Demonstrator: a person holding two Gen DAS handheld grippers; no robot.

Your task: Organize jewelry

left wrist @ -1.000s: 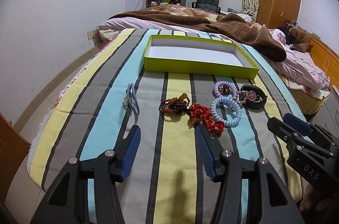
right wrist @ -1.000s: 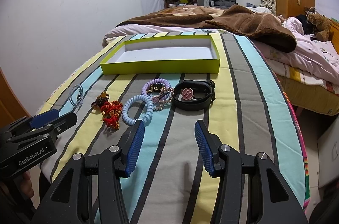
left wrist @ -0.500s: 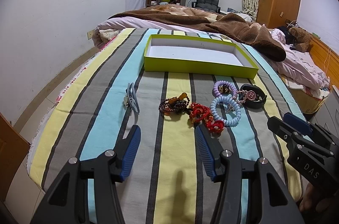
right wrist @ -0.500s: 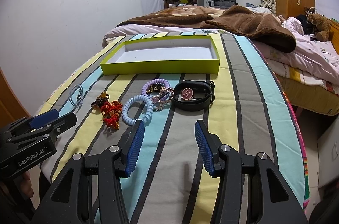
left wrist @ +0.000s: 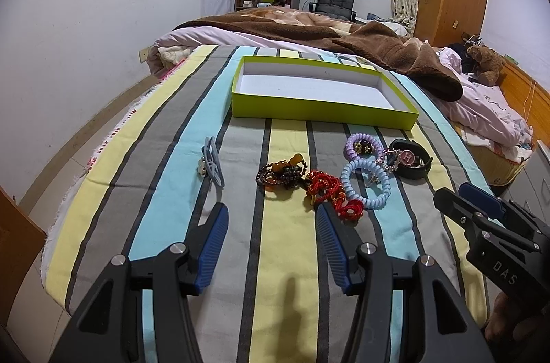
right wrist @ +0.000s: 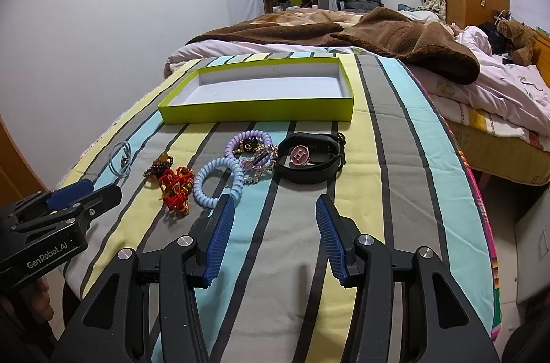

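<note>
Two coil hair ties point(right wrist: 218, 182) point(right wrist: 248, 140), one green tray point(right wrist: 261, 112), one black band point(right wrist: 311, 162), two claws point(right wrist: 271, 225) point(left wrist: 271, 234).

Left gripper point(left wrist: 271, 213) and right gripper point(right wrist: 271, 205) hover side by side, fingers spread.

Matt cardboard tray point(left wrist: 319, 113), striped cloth point(left wrist: 282, 260)
</note>
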